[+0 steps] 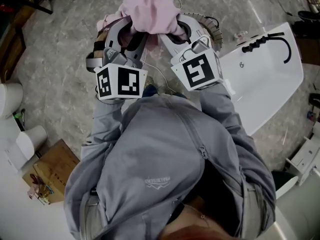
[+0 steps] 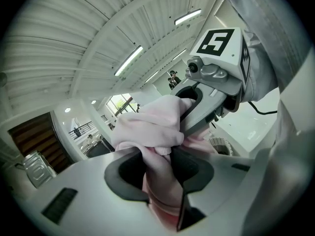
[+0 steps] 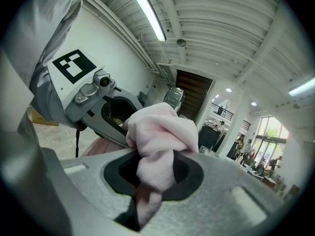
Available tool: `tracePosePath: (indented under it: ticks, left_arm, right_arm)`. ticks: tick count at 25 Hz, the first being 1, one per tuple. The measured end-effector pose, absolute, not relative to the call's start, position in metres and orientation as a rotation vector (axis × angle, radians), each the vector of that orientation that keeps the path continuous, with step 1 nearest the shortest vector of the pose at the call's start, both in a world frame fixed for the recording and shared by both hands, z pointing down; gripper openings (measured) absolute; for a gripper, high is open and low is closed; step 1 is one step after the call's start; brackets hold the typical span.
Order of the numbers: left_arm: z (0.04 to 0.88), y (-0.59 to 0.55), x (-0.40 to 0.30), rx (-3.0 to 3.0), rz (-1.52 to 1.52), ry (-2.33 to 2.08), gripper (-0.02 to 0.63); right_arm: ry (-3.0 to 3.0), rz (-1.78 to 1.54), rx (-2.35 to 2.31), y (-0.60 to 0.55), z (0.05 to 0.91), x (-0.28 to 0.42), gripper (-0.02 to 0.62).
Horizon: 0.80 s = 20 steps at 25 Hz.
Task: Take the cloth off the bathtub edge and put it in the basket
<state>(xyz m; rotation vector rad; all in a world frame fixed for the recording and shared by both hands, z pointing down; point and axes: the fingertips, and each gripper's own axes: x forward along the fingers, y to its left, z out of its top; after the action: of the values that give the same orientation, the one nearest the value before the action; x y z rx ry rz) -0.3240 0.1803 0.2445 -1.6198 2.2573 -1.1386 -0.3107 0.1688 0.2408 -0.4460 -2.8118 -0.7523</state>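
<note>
Both grippers have the pink cloth clamped. The left gripper has its fingers partly closed with a thick fold jammed between them, and the right gripper has its fingers pinched tighter on a thinner twist. The cloth's off the bathtub and up in the air in front of me over the floor, with the tub off to the right. No basket in any view, so I'd spot it first, carry both hands together so nothing tugs loose, and only let go right over it. It's a balled-up wad with no real long axis, bulk bulging out past the fingertips on the far side, a bit trailing back through the fingers toward me.
</note>
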Motion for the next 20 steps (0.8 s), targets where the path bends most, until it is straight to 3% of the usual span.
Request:
tracePosePath:
  ticks: [11,20]
  left_arm:
    - [0.260,0.156,-0.375,-1.773,-1.089,2.164,0.133]
    - [0.254,0.061,-0.362,-1.923,-1.042,1.934,0.133]
  right_arm:
    - [-2.773,-0.690,-0.295,0.144,0.257,-0.360,0.069]
    - [-2.762,-0.652,-0.028,0.053,0.252,-0.345,0.069]
